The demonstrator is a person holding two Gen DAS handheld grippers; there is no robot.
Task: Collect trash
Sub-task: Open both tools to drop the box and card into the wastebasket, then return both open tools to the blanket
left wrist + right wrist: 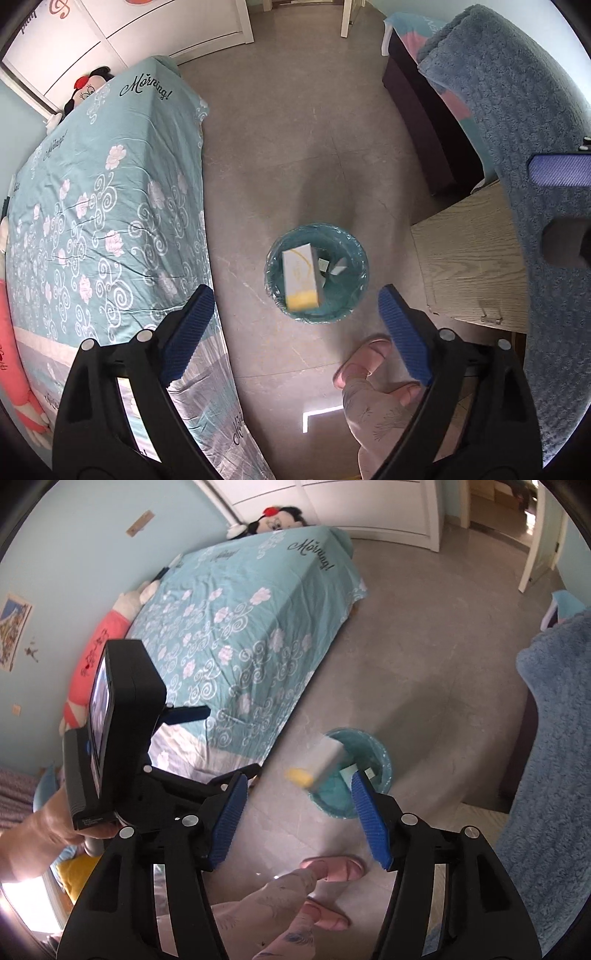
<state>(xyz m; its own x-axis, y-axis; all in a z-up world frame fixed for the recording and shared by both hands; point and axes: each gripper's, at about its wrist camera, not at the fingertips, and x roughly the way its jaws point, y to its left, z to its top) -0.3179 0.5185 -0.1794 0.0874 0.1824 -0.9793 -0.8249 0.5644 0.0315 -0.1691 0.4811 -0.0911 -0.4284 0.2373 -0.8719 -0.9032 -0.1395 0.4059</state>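
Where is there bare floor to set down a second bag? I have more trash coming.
Bare grey floor runs between the bed and the dark bench, beyond the trash bin. Nearer, it is crowded: the person's slippered feet stand beside the bin, and the wooden table borders its right.

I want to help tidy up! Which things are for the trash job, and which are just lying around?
For the job:
trash bin
white and yellow box
left gripper, open
right gripper, open

Just lying around:
bed
plush toy
blue blanket
wooden table
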